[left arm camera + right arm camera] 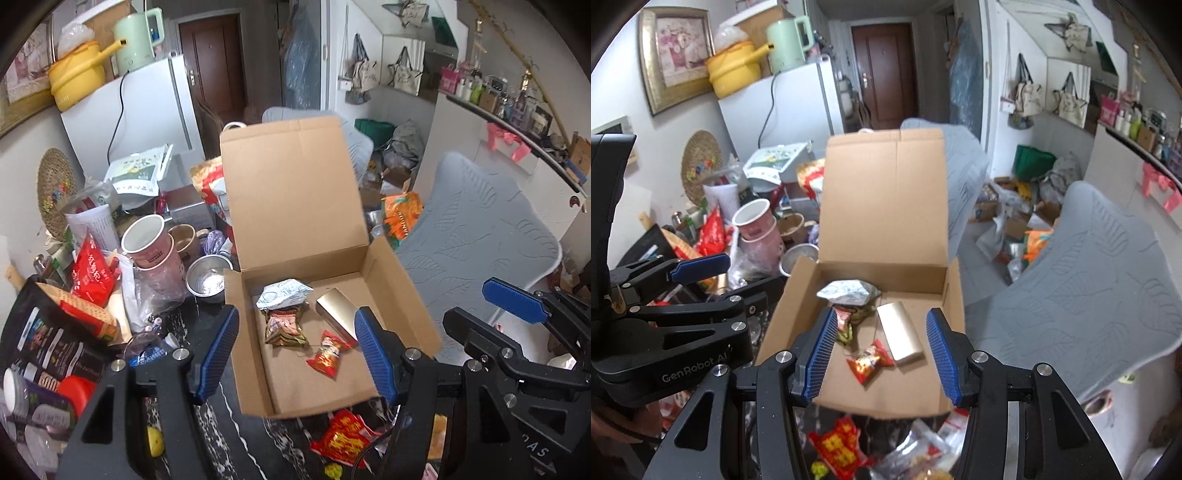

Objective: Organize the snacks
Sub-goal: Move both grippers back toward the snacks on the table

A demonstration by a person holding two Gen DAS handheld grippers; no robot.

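Note:
An open cardboard box stands on the dark table, lid up; it also shows in the right wrist view. Inside lie a white-green packet, a brown packet, a small red packet and a gold bar-shaped pack. In the right wrist view I see the gold pack and red packet. My left gripper is open and empty above the box's front. My right gripper is open and empty over the box; it also shows in the left wrist view. Loose red snack packets lie before the box.
Left of the box are stacked pink cups, a steel bowl, red snack bags and dark pouches. A grey chair stands right of the table. A white fridge is behind.

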